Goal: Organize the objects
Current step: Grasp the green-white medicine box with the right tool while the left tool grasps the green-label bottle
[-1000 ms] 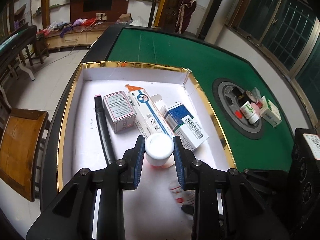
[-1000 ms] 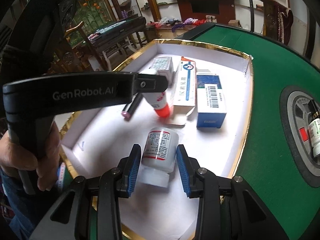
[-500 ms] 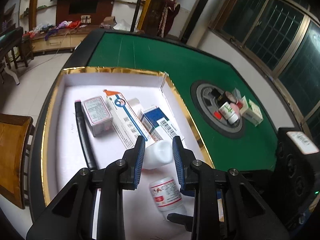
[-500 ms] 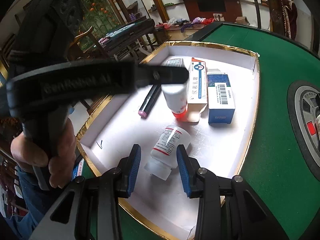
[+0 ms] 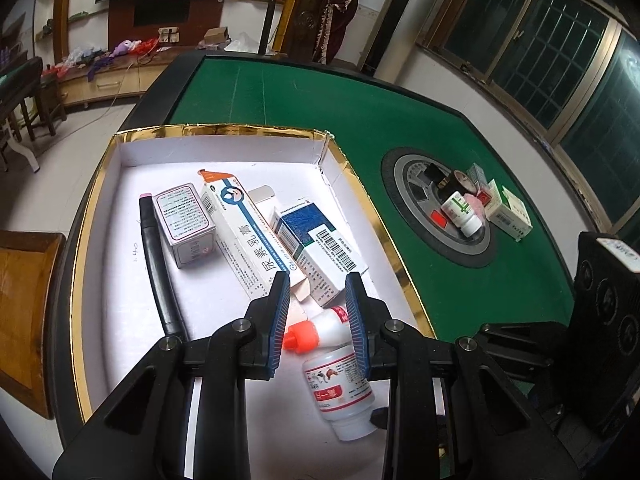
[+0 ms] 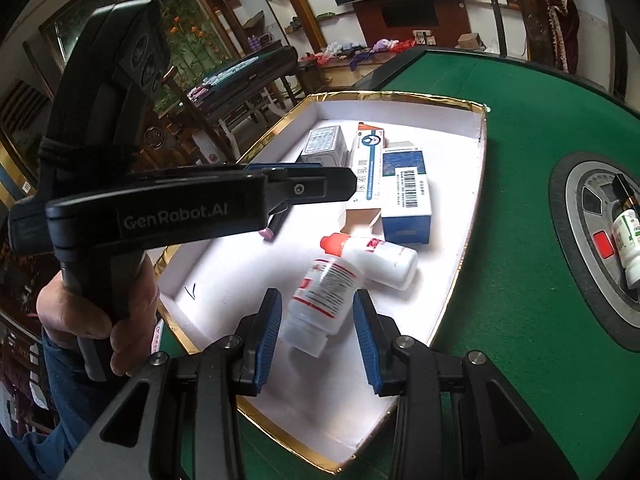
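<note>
The left gripper hovered over the near end of the white tray, its blue fingers apart and holding nothing. Below them an orange-capped bottle lay on its side on the tray floor. Beside it, touching or nearly so, lay a red-labelled white bottle, also on its side.

The right gripper likewise stood with its fingers open over that red-labelled bottle. The pads looked clear of it on both sides.

Further in, three cartons lay side by side across the middle of the tray: a small grey box, a long white-and-blue box with an open end flap, and a blue-and-white box with a barcode. A black pen with a pink tip lay along the left side, just beside the grey box. From the right wrist view the left gripper's body, held in a person's hand, crossed in front of the pen and the grey box.

Beyond the tray, on the green table, a round recessed hub held a small green-labelled bottle and other small items, with a white-and-green box beside it.
</note>
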The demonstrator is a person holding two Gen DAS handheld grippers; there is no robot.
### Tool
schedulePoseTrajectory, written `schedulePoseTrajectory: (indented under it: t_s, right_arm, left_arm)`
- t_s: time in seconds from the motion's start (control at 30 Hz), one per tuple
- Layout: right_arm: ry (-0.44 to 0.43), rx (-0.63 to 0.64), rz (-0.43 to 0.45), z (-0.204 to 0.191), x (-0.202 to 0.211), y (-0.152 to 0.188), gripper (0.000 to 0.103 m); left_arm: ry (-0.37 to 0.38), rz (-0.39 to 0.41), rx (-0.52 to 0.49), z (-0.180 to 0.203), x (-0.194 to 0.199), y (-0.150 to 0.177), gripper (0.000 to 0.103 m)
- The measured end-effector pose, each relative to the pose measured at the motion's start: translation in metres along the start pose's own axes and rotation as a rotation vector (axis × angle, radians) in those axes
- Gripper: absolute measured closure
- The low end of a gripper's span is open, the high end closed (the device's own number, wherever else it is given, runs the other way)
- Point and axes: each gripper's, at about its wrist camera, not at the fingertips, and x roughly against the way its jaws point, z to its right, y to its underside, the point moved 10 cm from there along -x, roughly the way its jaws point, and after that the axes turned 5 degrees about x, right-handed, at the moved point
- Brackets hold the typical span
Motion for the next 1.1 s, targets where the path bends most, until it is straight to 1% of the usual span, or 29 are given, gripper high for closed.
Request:
schedulePoseTrajectory:
  t_s: [0.27, 0.4, 0.53, 0.67, 0.73, 0.8, 0.83, 0.87, 0.9, 0.93, 0.97, 1.0, 1.03, 1.07, 1.1]
  right_arm:
    - [-0.004, -0.005, 0.005, 0.004, 0.004, -0.001, 0.066]
    - [-0.005, -0.020, 0.046, 0.013, 0.021, -0.006, 0.066]
    - [0.029, -0.073, 0.097, 0.047, 0.048, -0.005, 0.066]
    - [0.103, -0.159, 0.140, 0.101, 0.082, 0.005, 0.060]
    - [0.152, -0.201, 0.178, 0.134, 0.109, 0.011, 0.060]
    - [0.197, -0.242, 0.229, 0.167, 0.140, 0.012, 0.057]
    - [0.228, -0.264, 0.259, 0.188, 0.157, 0.014, 0.051]
    - [0.263, -0.283, 0.279, 0.208, 0.171, 0.017, 0.044]
    - [0.299, -0.304, 0.296, 0.227, 0.184, 0.019, 0.042]
    - [0.351, -0.320, 0.317, 0.251, 0.200, 0.022, 0.036]
    - [0.412, -0.314, 0.321, 0.275, 0.210, 0.023, 0.027]
    - [0.478, -0.305, 0.318, 0.299, 0.220, 0.025, 0.024]
    - [0.514, -0.292, 0.324, 0.319, 0.227, 0.025, 0.022]
    - [0.526, -0.280, 0.315, 0.334, 0.229, 0.025, 0.022]
    - [0.524, -0.282, 0.287, 0.353, 0.227, 0.028, 0.022]
  left_arm:
    - [-0.030, -0.012, 0.015, -0.008, -0.007, 0.001, 0.076]
    - [-0.015, -0.008, 0.019, -0.006, -0.006, 0.000, 0.076]
    - [0.007, 0.007, 0.016, 0.006, -0.003, -0.004, 0.076]
    - [0.031, 0.013, 0.024, 0.028, 0.003, -0.008, 0.076]
    - [0.056, 0.012, 0.020, 0.046, 0.007, -0.009, 0.075]
    - [0.070, 0.006, 0.013, 0.065, 0.007, -0.009, 0.074]
    - [0.082, -0.006, 0.002, 0.080, 0.004, -0.009, 0.073]
    - [0.097, -0.018, 0.003, 0.091, 0.001, -0.009, 0.069]
    - [0.111, -0.032, 0.010, 0.100, -0.004, -0.009, 0.065]
    - [0.120, -0.053, 0.025, 0.112, -0.012, -0.009, 0.060]
    - [0.121, -0.069, 0.038, 0.121, -0.020, -0.011, 0.059]
    - [0.120, -0.083, 0.046, 0.129, -0.028, -0.012, 0.059]
    - [0.123, -0.103, 0.054, 0.139, -0.038, -0.013, 0.059]
    - [0.126, -0.117, 0.071, 0.146, -0.047, -0.014, 0.059]
    - [0.127, -0.129, 0.089, 0.151, -0.054, -0.015, 0.059]
